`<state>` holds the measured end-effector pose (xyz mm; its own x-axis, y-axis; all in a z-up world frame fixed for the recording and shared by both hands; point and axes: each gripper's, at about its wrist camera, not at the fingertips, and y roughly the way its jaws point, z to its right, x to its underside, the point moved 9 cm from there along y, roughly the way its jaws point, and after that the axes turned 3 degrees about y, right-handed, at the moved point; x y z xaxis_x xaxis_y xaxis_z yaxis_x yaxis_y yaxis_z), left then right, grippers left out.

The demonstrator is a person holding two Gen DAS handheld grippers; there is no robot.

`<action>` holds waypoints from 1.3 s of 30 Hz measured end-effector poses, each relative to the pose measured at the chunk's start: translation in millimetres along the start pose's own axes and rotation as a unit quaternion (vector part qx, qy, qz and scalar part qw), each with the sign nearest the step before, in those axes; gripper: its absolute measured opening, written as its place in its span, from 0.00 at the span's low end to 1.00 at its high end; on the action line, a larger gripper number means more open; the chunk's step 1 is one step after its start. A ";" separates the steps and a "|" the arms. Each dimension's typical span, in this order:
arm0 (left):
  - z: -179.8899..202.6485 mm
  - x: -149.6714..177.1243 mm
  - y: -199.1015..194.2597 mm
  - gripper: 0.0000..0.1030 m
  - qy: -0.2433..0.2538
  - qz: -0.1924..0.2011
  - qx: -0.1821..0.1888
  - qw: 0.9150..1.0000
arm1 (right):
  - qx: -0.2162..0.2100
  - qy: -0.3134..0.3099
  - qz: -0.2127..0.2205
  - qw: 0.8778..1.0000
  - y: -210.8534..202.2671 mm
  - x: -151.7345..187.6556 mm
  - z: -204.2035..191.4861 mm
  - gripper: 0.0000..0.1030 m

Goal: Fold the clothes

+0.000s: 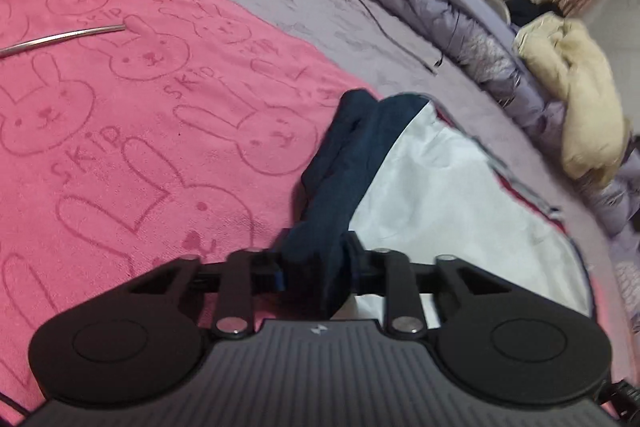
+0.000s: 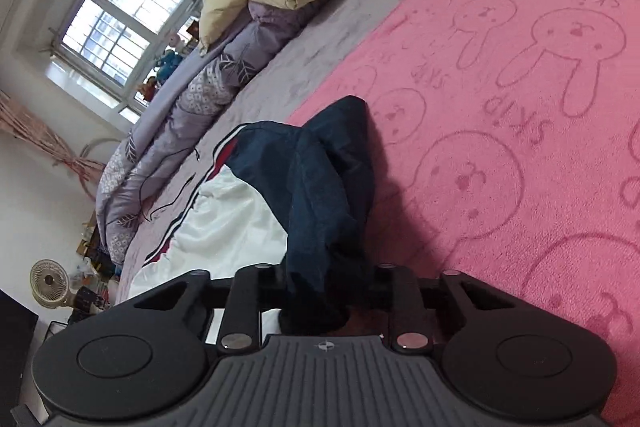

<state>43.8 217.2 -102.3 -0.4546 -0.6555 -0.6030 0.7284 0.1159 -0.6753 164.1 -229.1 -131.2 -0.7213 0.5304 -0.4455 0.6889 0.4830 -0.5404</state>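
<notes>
A navy garment [image 1: 344, 167] with a white lining [image 1: 440, 195] lies on a pink rabbit-print towel [image 1: 120, 131] spread over a bed. My left gripper [image 1: 316, 267] is shut on a bunched navy fold of it. In the right wrist view the same navy garment [image 2: 320, 187] shows its white lining [image 2: 224, 223] and a red, white and navy striped edge [image 2: 224, 151]. My right gripper [image 2: 316, 291] is shut on another bunched navy fold. The cloth hides both grippers' fingertips.
A grey-purple bedsheet [image 1: 320, 7] lies under the towel. A rolled lilac quilt [image 1: 460, 19] and a cream duvet [image 1: 576, 99] line the bed's far side. A thin metal rod [image 1: 60, 39] rests on the towel. A window [image 2: 120, 11] and a small fan [image 2: 50, 283] stand beyond the bed.
</notes>
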 end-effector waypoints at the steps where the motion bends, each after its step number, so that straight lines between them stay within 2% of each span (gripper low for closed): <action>1: 2.0 -1.5 -5.2 0.21 0.000 0.005 0.006 1.000 | 0.001 -0.017 0.003 1.000 -5.0 -1.9 -7.5 0.21; 3: 8.1 -8.4 -17.9 0.19 0.009 0.019 0.011 1.000 | -0.001 -0.046 0.008 0.999 -15.9 -5.6 -22.3 0.20; 8: 14.5 -18.3 -65.8 0.18 0.022 0.043 0.033 0.998 | -0.024 -0.067 0.028 0.997 -62.5 -10.0 -50.4 0.18; 10: 10.2 -12.9 -89.8 0.18 0.031 0.046 0.035 0.998 | -0.025 -0.077 0.030 0.996 -87.4 -4.1 -52.1 0.18; 15: -14.1 43.6 -157.9 0.18 0.058 0.022 0.046 0.997 | -0.016 -0.093 0.007 0.995 -155.6 36.6 -28.5 0.18; 18: -29.5 89.4 -170.7 0.25 0.121 -0.014 0.006 0.993 | 0.015 -0.108 -0.028 0.994 -179.0 74.4 2.2 0.19; 19: -36.7 102.6 -168.9 0.34 0.140 -0.030 -0.014 0.990 | 0.031 -0.115 -0.046 0.992 -179.1 87.0 14.5 0.23; 20: -43.9 115.7 -167.4 0.44 0.159 -0.045 -0.035 0.986 | 0.051 -0.125 -0.059 0.989 -178.0 97.1 25.0 0.36; 22: -45.5 110.6 -176.9 0.50 0.183 -0.028 -0.052 0.981 | 0.085 -0.147 -0.077 0.982 -179.3 113.6 40.9 0.40; 24: -46.5 104.4 -187.1 0.53 0.207 -0.009 -0.069 0.976 | 0.090 -0.181 -0.058 0.978 -193.9 113.4 34.5 0.47; 26: -47.2 98.1 -197.4 0.70 0.230 0.010 -0.086 0.969 | 0.111 -0.230 -0.026 0.967 -211.7 103.7 27.0 0.59; 29: -47.9 88.6 -213.4 0.67 0.265 0.039 -0.110 0.957 | 0.144 -0.297 0.042 0.943 -234.1 82.0 10.3 0.60; 30: -48.0 85.4 -218.9 0.67 0.277 0.048 -0.118 0.952 | 0.144 -0.320 0.058 0.935 -237.6 76.2 1.5 0.61; 31: -48.1 82.2 -224.4 0.67 0.288 0.058 -0.126 0.947 | 0.125 -0.345 0.062 0.928 -234.7 73.9 -11.2 0.62; 32: -30.6 83.1 -224.9 0.67 0.309 0.069 -0.106 0.943 | 0.105 -0.369 0.061 0.921 -229.5 75.0 -25.4 0.62; 34: 12.9 89.1 -217.8 0.68 0.343 0.083 -0.040 0.935 | 0.055 -0.411 0.045 0.909 -208.7 89.5 -58.2 0.62; 36: 48.3 98.2 -195.6 0.69 0.369 0.073 0.000 0.927 | 0.003 -0.440 0.027 0.898 -177.7 109.3 -91.2 0.64; 37: 65.8 102.8 -184.5 0.70 0.382 0.067 0.020 0.922 | -0.015 -0.446 0.015 0.895 -161.5 116.1 -103.0 0.69; 38: 83.2 107.6 -173.5 0.70 0.394 0.061 0.040 0.916 | -0.017 -0.441 0.001 0.897 -143.4 117.1 -107.2 0.72; 39: 93.3 112.7 -155.5 0.71 0.405 0.048 0.032 0.913 | -0.020 -0.436 -0.013 0.900 -125.3 118.2 -111.3 0.74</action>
<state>-73.0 55.6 -25.6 -0.5981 0.1245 -0.7917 0.8013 0.0820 -0.5926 0.4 -149.4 -36.7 -0.5072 -0.2204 -0.8332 0.6611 0.5207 -0.5402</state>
